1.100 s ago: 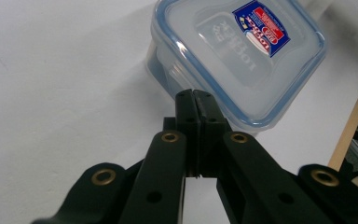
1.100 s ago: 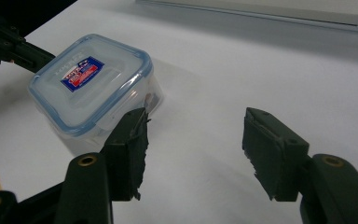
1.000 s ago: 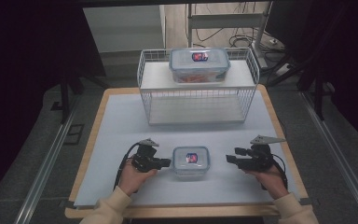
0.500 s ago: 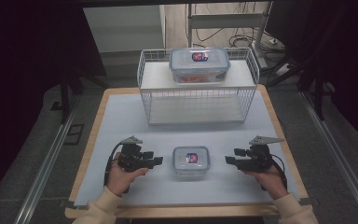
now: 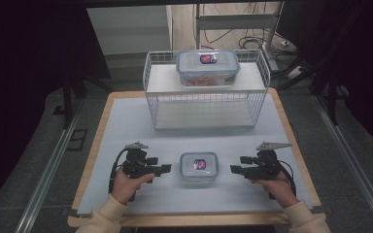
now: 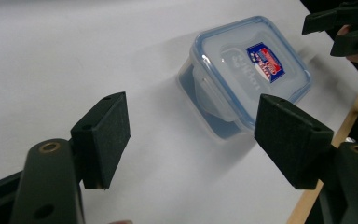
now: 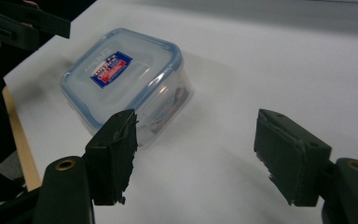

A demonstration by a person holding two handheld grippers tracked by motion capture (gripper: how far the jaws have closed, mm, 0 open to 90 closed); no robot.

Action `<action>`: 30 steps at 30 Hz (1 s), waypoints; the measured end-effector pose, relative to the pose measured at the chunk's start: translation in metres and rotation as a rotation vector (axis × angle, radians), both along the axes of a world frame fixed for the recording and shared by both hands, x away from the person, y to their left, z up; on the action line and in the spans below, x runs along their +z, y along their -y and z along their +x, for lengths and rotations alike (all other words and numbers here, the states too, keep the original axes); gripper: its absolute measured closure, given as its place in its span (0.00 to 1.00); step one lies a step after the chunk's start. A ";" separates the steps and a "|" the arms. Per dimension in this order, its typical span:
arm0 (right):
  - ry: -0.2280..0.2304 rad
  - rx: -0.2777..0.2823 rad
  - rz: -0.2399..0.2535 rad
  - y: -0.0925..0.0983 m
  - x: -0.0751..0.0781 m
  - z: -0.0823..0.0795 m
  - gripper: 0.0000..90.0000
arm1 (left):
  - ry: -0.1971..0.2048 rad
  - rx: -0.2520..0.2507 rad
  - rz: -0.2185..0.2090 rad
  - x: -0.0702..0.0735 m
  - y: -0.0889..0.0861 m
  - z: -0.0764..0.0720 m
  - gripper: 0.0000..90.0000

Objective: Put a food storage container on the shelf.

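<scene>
A small clear container (image 5: 199, 166) with a blue-rimmed lid and a red and blue label sits on the white mat near the front, between the two hands. My left gripper (image 5: 166, 169) points at it from the left, a short gap away. Its jaws have just been opening, and nothing is between them. My right gripper (image 5: 233, 170) points at it from the right, and its empty jaws have also just been opening. In the left gripper view the container (image 6: 247, 70) lies ahead of my open left gripper (image 6: 196, 137). It also lies ahead of my right gripper (image 7: 203, 156), to the left (image 7: 126, 79).
A white wire rack (image 5: 206, 104) stands at the back of the mat, with a larger lidded container (image 5: 207, 67) on its top shelf. The wooden table edge (image 5: 90, 145) frames the mat. Open mat lies between the rack and the hands.
My left gripper has drawn back to the left, away from the small container, and its jaws have spread apart. The right hand and the container have stayed put.
</scene>
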State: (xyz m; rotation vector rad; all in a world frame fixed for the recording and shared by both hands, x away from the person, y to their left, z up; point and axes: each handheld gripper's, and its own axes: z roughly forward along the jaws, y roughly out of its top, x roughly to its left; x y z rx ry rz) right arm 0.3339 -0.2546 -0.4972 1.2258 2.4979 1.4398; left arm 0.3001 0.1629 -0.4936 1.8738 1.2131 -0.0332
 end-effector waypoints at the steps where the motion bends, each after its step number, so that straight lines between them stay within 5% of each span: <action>1: -0.001 0.001 0.004 0.000 0.000 0.000 0.33 | -0.001 -0.001 -0.004 0.000 0.000 0.000 0.29; 10: -0.040 0.019 0.041 -0.007 0.001 0.002 0.31 | -0.015 -0.022 -0.020 -0.006 0.013 0.006 0.28; 15: -0.083 0.060 0.070 -0.026 -0.003 0.005 0.31 | -0.069 -0.036 -0.069 -0.014 0.024 0.015 0.28; 30: -0.218 0.084 0.097 -0.053 -0.017 0.017 0.29 | -0.117 -0.072 -0.093 -0.024 0.033 0.022 0.29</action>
